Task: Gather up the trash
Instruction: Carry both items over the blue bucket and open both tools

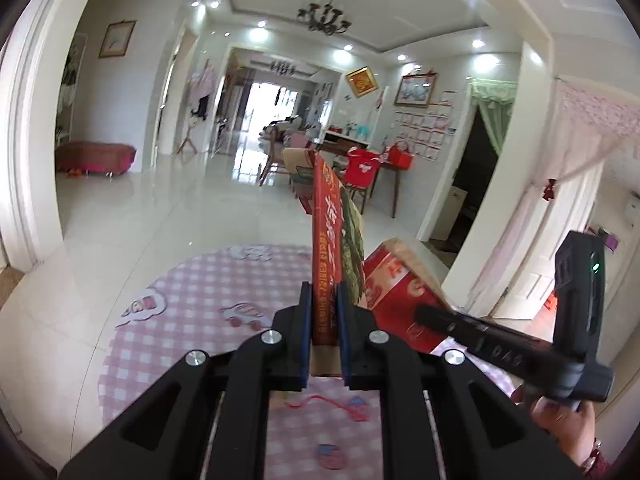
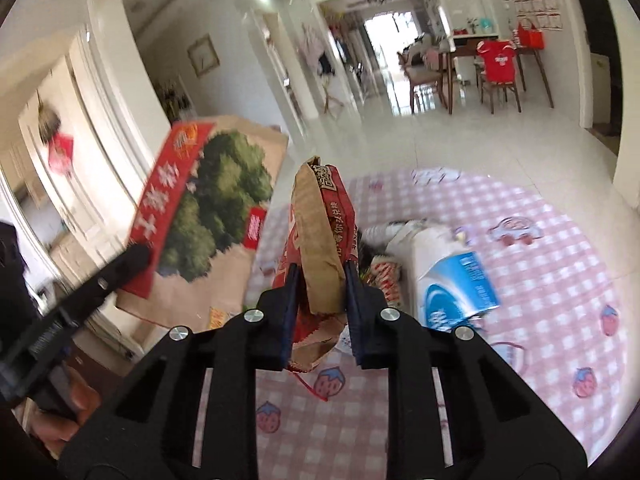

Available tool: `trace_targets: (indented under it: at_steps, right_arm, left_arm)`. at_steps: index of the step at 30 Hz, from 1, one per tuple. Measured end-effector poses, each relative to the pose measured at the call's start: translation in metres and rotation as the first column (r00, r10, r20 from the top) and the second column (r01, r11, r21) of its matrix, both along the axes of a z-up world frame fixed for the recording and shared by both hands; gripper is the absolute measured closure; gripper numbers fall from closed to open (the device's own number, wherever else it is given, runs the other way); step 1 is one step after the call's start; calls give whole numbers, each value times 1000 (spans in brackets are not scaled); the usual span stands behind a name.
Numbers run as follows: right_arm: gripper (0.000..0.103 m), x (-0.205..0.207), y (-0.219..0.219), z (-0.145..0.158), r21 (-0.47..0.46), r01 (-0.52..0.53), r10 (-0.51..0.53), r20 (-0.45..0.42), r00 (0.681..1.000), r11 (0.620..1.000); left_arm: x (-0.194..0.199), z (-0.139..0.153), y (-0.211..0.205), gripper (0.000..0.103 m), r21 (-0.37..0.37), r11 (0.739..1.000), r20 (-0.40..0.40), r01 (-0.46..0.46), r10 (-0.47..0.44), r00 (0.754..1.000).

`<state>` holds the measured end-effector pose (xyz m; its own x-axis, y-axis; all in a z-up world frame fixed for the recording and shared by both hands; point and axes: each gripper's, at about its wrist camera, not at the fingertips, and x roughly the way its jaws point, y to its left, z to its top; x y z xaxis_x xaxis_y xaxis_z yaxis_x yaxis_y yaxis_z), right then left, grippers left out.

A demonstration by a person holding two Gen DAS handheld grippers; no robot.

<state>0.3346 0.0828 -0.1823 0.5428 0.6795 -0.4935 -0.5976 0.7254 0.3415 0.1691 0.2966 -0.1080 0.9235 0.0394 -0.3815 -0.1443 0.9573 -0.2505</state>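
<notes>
My left gripper (image 1: 324,292) is shut on the edge of a red and brown paper bag (image 1: 330,240) with a green tree picture, held upright above the pink checked mat (image 1: 180,320). The same bag shows in the right wrist view (image 2: 212,208) with the left gripper's finger (image 2: 120,268) on it. My right gripper (image 2: 322,272) is shut on a crumpled red and brown paper bag (image 2: 322,236). In the left wrist view that bag (image 1: 396,300) sits to the right with the right gripper (image 1: 424,312) on it.
On the mat (image 2: 520,280) lie a white and blue tissue pack (image 2: 456,280) and several snack wrappers (image 2: 384,276). A dining table with chairs (image 1: 360,172) stands farther back on the glossy tiled floor. A door is at the right.
</notes>
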Motion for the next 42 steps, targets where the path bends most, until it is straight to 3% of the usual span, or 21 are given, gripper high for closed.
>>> trace_targets:
  at_steps: [2, 7, 12, 16, 19, 22, 25, 32, 34, 35, 36, 42]
  right_arm:
    - [81, -8, -28, 14, 60, 22, -22, 12, 1000, 998]
    - [81, -32, -94, 33, 92, 114, -120, 69, 990, 989]
    - [81, -57, -190, 24, 95, 280, -288, 87, 954, 955]
    - [81, -79, -271, 4, 80, 438, -443, 80, 893, 896]
    - [81, -96, -327, -18, 74, 551, -555, 52, 830, 831]
    - [81, -111, -372, -42, 58, 645, -646, 19, 763, 762]
    - [81, -121, -408, -64, 43, 697, -697, -21, 716, 715]
    - [81, -123, -453, -99, 26, 754, -750, -78, 657, 657]
    - [81, -123, -459, -109, 18, 762, -757, -101, 646, 647]
    - [81, -121, -458, -110, 15, 763, -757, -111, 644, 647]
    - [81, -120, -459, -115, 12, 762, -756, -120, 644, 647]
    - [81, -106, -454, -129, -12, 752, -744, -151, 651, 659]
  left_arm:
    - [-3, 9, -15, 92, 11, 1000, 13, 21, -21, 1000]
    - [1, 22, -74, 92, 54, 991, 17, 125, -126, 992]
    - [20, 16, -155, 92, 71, 957, -25, 281, -280, 960]
    - [39, 0, -236, 92, 88, 903, -86, 422, -415, 906]
    - [56, -24, -298, 92, 89, 847, -153, 525, -509, 847]
    - [72, -53, -341, 92, 69, 808, -216, 585, -561, 799]
    - [88, -86, -381, 92, 48, 772, -293, 634, -596, 748]
    - [122, -137, -435, 86, 12, 716, -386, 698, -640, 664]
    - [132, -148, -443, 73, -8, 721, -411, 693, -634, 655]
    - [138, -155, -446, 57, -26, 719, -429, 695, -636, 642]
    - [140, -159, -448, 49, -32, 718, -435, 695, -636, 638]
    - [138, -171, -453, 44, -14, 714, -464, 700, -625, 628]
